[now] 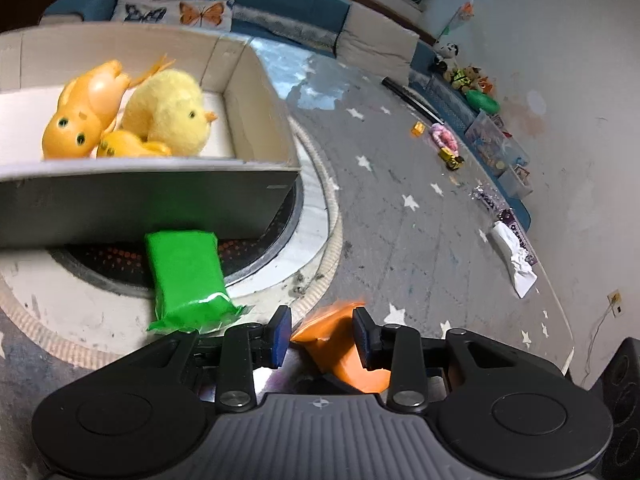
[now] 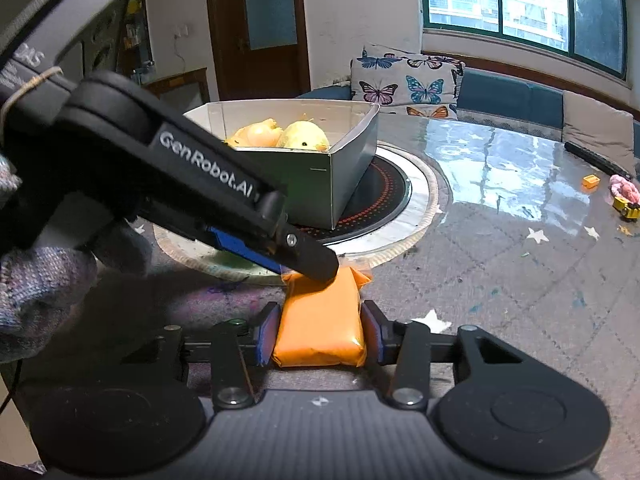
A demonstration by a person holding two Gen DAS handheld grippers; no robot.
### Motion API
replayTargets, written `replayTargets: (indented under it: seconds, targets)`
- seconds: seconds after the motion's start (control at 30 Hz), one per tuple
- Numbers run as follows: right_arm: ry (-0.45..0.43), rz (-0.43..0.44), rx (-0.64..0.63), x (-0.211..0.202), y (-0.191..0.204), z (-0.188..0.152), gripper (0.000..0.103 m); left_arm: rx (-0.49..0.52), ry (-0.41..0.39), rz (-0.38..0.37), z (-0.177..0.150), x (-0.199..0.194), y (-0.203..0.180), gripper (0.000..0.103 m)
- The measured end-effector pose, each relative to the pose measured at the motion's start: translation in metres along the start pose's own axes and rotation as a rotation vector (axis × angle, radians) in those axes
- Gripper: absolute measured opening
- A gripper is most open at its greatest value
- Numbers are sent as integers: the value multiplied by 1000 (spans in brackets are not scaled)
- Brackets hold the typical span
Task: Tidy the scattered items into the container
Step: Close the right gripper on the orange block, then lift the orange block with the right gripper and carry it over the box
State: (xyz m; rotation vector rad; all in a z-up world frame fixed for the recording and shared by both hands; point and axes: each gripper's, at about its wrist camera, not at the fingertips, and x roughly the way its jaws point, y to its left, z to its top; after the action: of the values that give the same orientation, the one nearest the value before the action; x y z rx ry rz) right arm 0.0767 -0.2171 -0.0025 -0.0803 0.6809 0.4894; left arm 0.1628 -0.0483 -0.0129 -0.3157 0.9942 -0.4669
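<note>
An orange packet (image 2: 320, 320) lies on the table between the fingers of my right gripper (image 2: 320, 332), whose pads press both its sides. My left gripper (image 1: 322, 334) is open; one of its fingers (image 2: 308, 258) rests on the packet's far end. In the left wrist view the orange packet (image 1: 340, 344) shows between the open fingers. A green packet (image 1: 186, 276) lies on the table in front of the grey cardboard box (image 1: 160, 200). The box (image 2: 344, 168) holds orange rubber toys (image 1: 86, 108) and a yellow plush chick (image 1: 168, 110).
The box stands on a round black hotplate (image 2: 384, 196) set in the table. Small toys (image 1: 446, 144) and a black stick (image 1: 412, 98) lie at the table's far side. A white crumpled paper (image 1: 514, 256) lies by the edge. A butterfly cushion (image 2: 408, 80) sits behind.
</note>
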Motion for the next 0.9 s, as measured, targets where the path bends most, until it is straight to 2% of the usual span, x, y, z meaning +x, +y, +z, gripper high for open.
replayTargets:
  seconds: [0.23, 0.37, 0.43, 0.63, 0.8, 0.9]
  targets:
    - [-3, 17, 13, 1, -3, -1, 43, -67, 13, -43, 0, 1, 11, 37]
    - [-2, -6, -5, 1, 1, 0, 44, -90, 18, -52, 0, 0, 15, 36]
    - [-1, -18, -15, 1, 3, 0, 52, -95, 17, -46, 0, -2, 15, 37]
    - [4, -50, -45, -6, 6, -6, 49, -129, 11, -44, -2, -4, 18, 37]
    - [-5, -22, -7, -4, 3, -5, 45, -192, 12, -73, -4, -3, 24, 38]
    - [-10, 28, 70, -3, -6, -2, 44, -246, 15, -102, -4, -3, 30, 38]
